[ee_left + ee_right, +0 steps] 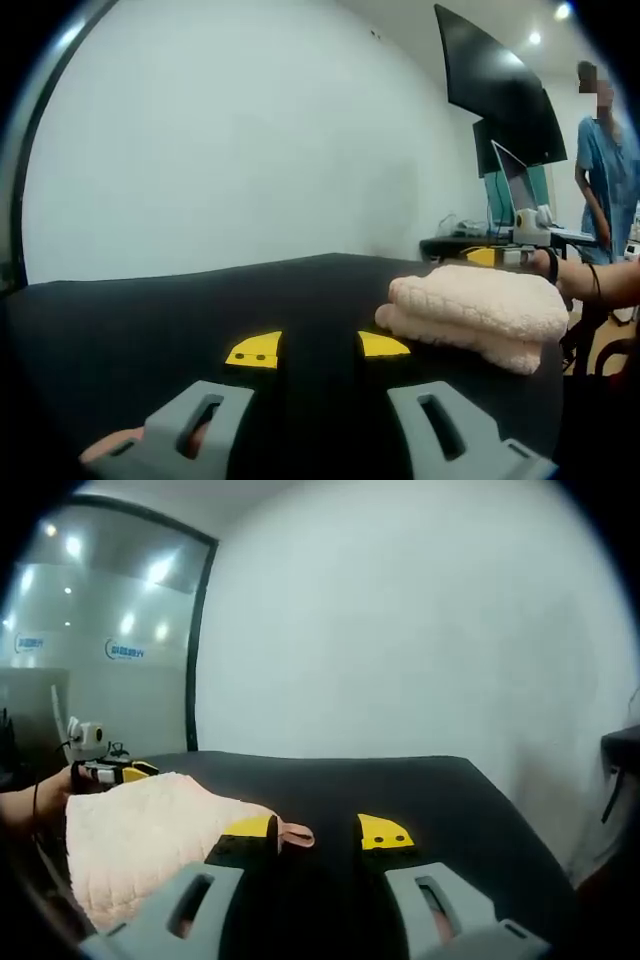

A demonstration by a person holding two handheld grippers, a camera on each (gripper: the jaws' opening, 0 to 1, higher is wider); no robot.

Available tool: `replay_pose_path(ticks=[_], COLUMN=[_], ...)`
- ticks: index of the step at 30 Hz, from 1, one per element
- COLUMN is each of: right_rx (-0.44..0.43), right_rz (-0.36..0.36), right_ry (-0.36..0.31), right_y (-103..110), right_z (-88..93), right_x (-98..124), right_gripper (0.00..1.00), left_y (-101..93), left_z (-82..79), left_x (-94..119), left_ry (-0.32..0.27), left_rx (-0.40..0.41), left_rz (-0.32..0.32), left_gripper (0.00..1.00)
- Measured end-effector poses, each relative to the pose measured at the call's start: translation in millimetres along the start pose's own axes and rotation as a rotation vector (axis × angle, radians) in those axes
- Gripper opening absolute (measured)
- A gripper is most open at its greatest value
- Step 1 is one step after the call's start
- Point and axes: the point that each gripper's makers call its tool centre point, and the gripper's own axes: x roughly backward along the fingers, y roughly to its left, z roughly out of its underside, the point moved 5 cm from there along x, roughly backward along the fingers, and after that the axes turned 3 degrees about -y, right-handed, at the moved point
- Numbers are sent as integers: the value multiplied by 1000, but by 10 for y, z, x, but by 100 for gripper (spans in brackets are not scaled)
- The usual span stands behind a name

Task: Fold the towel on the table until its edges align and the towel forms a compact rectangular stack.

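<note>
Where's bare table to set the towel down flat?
Bare black table runs from the towel to the wall in the left gripper view. In the right gripper view it is bare beyond the yellow tips towards the far edge. Crowded where the towel lies.

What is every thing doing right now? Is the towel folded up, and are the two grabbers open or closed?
Towel: folded into a thick pile, lying on the black table.
Left gripper: open, holding nothing.
Right gripper: open, at the towel's edge, not squeezing it.
</note>
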Motion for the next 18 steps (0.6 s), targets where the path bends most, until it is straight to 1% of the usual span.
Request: replay_pose_path(ticks=[10, 14, 16, 18], right_rx=[9, 5, 1, 6], right_rz=[-4, -3, -7, -12], right_ry=[14, -1, -1, 1], right_y=[13, 1, -11, 22], right_z=[15, -10, 4, 13], right_x=[-11, -11, -48, -51], right_gripper=[27, 27, 27, 27], left_y=[20, 15, 15, 13], left_z=[9, 9, 8, 8], left_x=[-4, -6, -5, -5], left_ry=[3, 2, 2, 2], left_rx=[-1, 1, 2, 2], left_rz=[-1, 1, 1, 1], left_gripper=[30, 30, 30, 30])
